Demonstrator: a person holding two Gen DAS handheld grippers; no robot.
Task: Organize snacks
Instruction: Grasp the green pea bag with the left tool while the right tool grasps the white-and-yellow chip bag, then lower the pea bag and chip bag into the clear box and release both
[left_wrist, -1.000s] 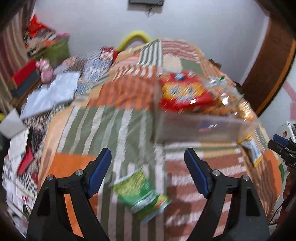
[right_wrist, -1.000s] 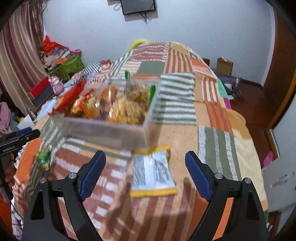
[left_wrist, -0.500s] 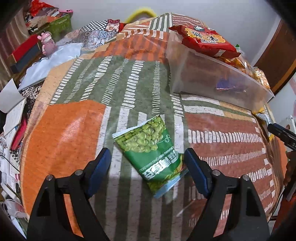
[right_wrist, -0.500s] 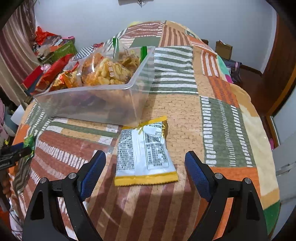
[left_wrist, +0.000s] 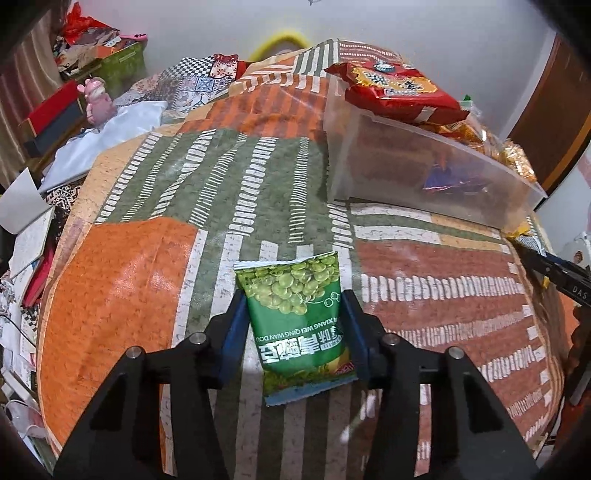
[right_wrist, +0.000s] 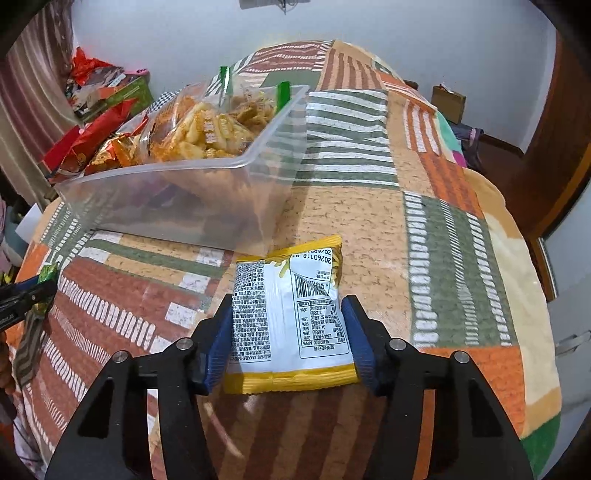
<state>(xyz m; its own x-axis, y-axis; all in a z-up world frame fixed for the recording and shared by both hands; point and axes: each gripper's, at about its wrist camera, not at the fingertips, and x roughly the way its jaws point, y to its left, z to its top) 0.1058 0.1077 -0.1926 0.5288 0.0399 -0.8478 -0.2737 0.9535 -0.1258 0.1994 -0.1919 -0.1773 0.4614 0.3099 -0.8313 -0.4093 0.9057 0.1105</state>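
From the left wrist, the left tool (left_wrist: 293, 328) is closing on the green pea packet (left_wrist: 297, 321) lying on the patchwork bed (left_wrist: 122, 295); I judge lifting it to the clear bin (left_wrist: 424, 173) at two o'clock comes next. From the right wrist, the right tool (right_wrist: 286, 339) is closing on the yellow-edged white packet (right_wrist: 291, 317), bin at eleven o'clock, clutter by the wall beyond

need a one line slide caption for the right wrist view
Right gripper closing on a yellow-edged snack packet lying on the patchwork blanket, beside the clear snack bin.
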